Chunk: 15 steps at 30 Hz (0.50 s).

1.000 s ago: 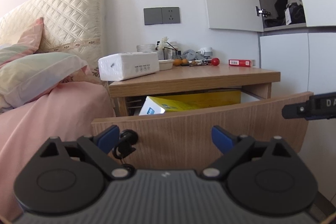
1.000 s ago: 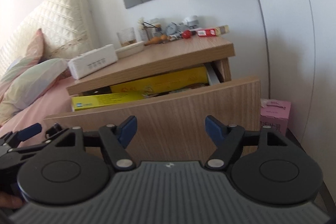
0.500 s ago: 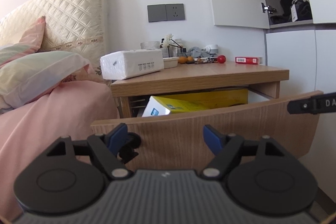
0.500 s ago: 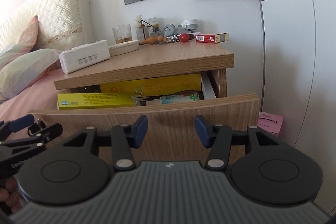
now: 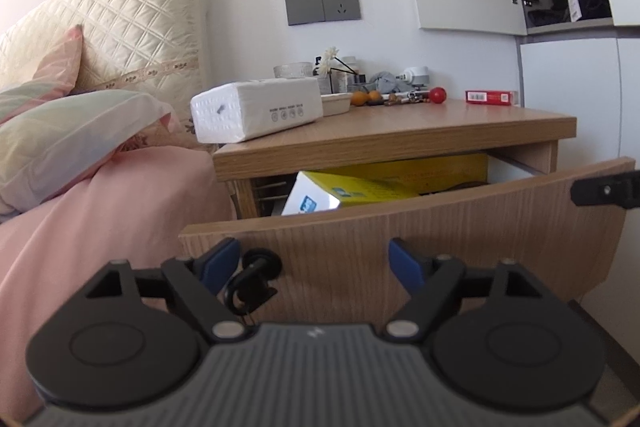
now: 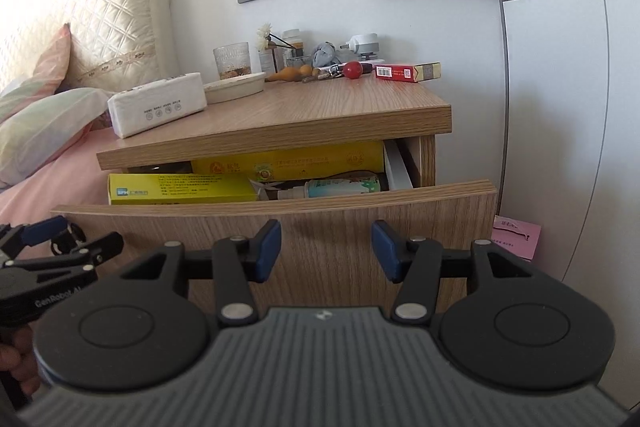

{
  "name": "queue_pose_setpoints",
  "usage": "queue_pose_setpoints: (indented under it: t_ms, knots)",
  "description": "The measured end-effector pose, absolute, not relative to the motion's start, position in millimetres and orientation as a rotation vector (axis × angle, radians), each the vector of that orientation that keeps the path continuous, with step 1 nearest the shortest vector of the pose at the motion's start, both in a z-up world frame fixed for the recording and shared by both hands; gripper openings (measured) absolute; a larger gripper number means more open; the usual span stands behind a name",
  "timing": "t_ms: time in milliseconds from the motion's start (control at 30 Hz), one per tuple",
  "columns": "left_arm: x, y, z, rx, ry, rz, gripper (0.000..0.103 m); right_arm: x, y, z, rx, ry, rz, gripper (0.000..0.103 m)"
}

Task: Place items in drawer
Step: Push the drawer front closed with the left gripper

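The wooden nightstand's drawer (image 5: 400, 239) (image 6: 320, 227) is pulled open. Inside lie yellow boxes (image 6: 180, 189) (image 5: 360, 187) and a small bottle (image 6: 340, 187). On top stand a white tissue pack (image 5: 256, 109) (image 6: 156, 109), a red box (image 5: 491, 97) (image 6: 404, 72), a red ball (image 6: 354, 70) and small clutter. My left gripper (image 5: 314, 263) is open in front of the drawer face, its left finger beside the black ring handle (image 5: 256, 275). My right gripper (image 6: 326, 249) is open and empty before the drawer front. The left gripper also shows in the right wrist view (image 6: 60, 239).
A bed with pink cover (image 5: 80, 227) and pillows (image 5: 72, 131) lies to the left. White wardrobe doors (image 6: 560, 107) stand to the right, an upper one ajar. A pink packet (image 6: 516, 237) lies on the floor by the nightstand.
Both grippers have closed partway, the right more than the left. Both views have risen slightly, so more of the drawer's contents show.
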<state>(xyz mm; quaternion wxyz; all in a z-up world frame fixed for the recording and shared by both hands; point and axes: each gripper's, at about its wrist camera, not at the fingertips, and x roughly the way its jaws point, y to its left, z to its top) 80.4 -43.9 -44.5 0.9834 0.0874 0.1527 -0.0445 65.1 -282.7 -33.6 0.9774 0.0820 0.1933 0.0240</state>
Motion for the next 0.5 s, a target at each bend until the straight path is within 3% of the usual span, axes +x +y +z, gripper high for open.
queue_pose_setpoints:
  t_ms: [500]
  knots:
    - [122.0,-48.9,-43.9,0.163,0.326,-0.092,0.089,99.3,-285.9,-39.0,0.165,0.359,0.052,0.055]
